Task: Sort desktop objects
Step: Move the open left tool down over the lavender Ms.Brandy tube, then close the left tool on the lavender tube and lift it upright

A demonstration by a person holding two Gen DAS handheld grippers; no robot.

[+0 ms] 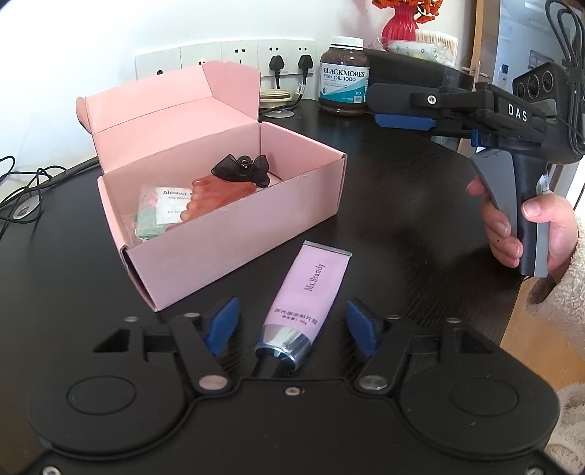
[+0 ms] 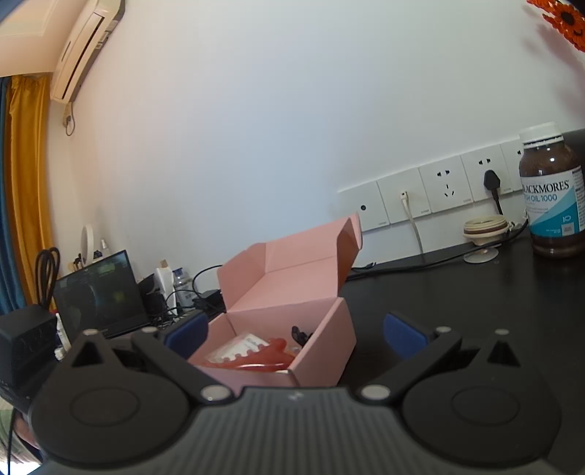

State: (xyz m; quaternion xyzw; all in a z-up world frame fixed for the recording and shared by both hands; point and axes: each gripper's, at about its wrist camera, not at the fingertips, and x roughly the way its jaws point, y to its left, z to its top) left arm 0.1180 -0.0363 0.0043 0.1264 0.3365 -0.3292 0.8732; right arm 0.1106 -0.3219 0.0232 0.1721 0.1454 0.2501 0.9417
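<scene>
A pink cardboard box point(image 1: 234, 234) stands open on the black table point(image 1: 402, 204), lid up. Inside lie a black bow clip point(image 1: 241, 167), a pink comb-like piece point(image 1: 215, 195) and an alcohol wipe packet point(image 1: 168, 204). A lilac tube point(image 1: 307, 292) labelled Ms.Brandy lies on the table in front of the box, its cap end between the fingers of my open left gripper point(image 1: 292, 321), not gripped. My right gripper point(image 1: 398, 106) is held in the air right of the box; in its own view it point(image 2: 296, 332) is open and empty, facing the box point(image 2: 285, 329).
A brown fish oil bottle point(image 1: 343, 80) stands at the back of the table near the wall sockets point(image 1: 226, 54). A red vase point(image 1: 398, 22) is behind it. Cables point(image 1: 25, 190) lie at the left edge. A laptop point(image 2: 98, 296) sits beyond the table.
</scene>
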